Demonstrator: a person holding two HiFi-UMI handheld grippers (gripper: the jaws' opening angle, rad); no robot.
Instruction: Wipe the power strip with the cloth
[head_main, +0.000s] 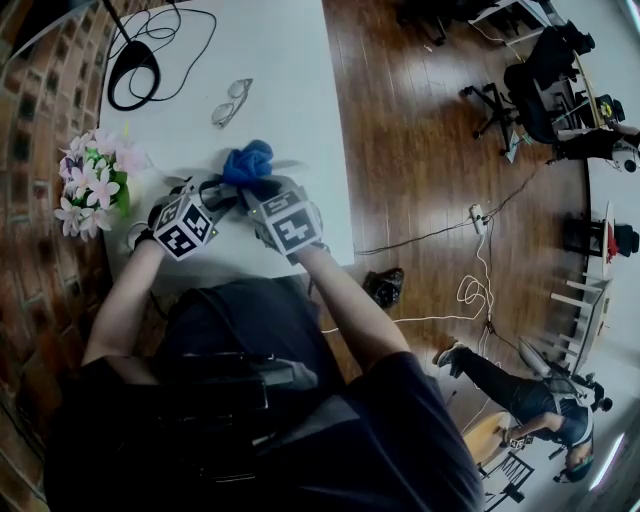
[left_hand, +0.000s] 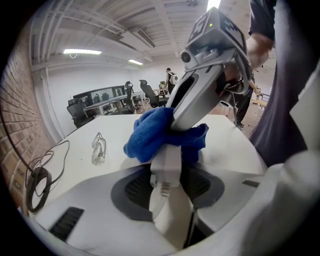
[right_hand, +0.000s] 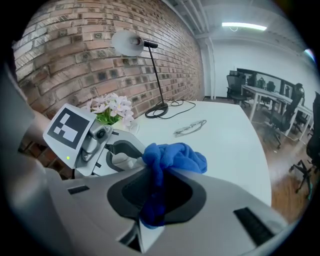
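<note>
My left gripper (left_hand: 167, 182) is shut on the cable end of a white power strip (left_hand: 166, 165), holding it over the white table (head_main: 290, 60). A bunched blue cloth (left_hand: 150, 134) lies over the strip's far part and hides it. My right gripper (right_hand: 156, 197) is shut on that cloth (right_hand: 172, 157), with a tail of it hanging between the jaws. From the left gripper view, the right gripper (left_hand: 175, 125) presses into the cloth from above. In the head view both grippers (head_main: 215, 196) (head_main: 256, 190) meet at the cloth (head_main: 248, 162) near the table's front edge.
Clear glasses (head_main: 231, 101) lie further back on the table. A black lamp base with a looped cable (head_main: 133, 75) is at the far left. Pink and white flowers (head_main: 92, 180) stand by the brick wall. The table's right edge (head_main: 343, 190) borders a wooden floor.
</note>
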